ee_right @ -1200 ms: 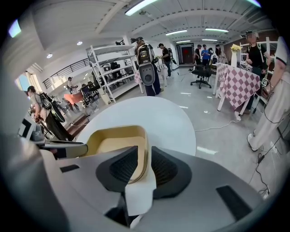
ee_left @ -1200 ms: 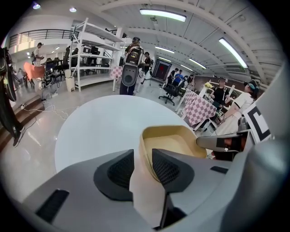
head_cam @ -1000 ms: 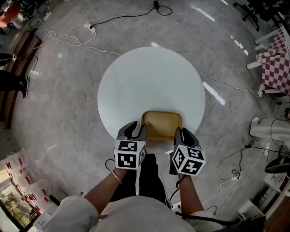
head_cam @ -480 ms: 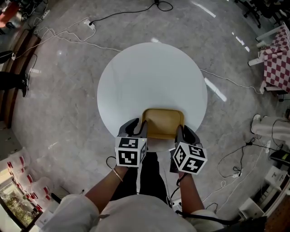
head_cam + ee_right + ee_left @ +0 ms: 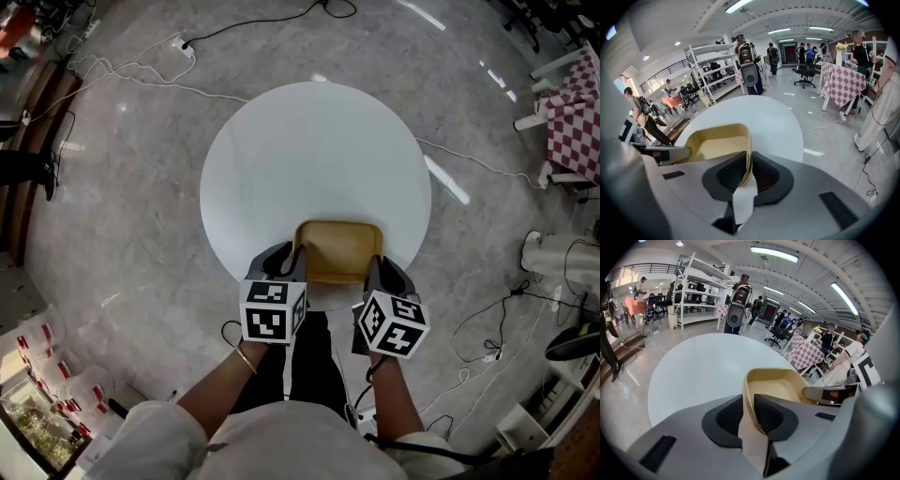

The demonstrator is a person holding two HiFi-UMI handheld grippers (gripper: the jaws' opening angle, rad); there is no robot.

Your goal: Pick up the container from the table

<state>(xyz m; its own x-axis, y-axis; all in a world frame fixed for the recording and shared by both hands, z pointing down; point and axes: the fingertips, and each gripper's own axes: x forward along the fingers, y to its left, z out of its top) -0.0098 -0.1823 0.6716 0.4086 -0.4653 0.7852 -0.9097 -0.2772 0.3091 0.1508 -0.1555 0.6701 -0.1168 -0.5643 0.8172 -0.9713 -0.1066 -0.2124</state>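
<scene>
A tan, shallow rectangular container [image 5: 337, 248] rests at the near edge of the round white table [image 5: 309, 159]. My left gripper [image 5: 284, 261] straddles its left rim. In the left gripper view the jaws are closing, and both dark pads sit against the container's wall [image 5: 780, 390] at the left gripper [image 5: 749, 414]. My right gripper [image 5: 384, 272] is at the opposite rim. In the right gripper view its pads clamp the right wall of the container [image 5: 717, 145] at the right gripper [image 5: 750, 171]. The container looks empty.
Cables trail over the grey floor around the table [image 5: 187, 80]. A table with a checked cloth [image 5: 572, 122] stands at the far right. White shelving [image 5: 701, 291] and several people are in the background. My own legs are just below the table's near edge.
Both grippers keep their places at the container's two sides. The container has not moved on the table. Only the head camera's framing shifts slightly.
</scene>
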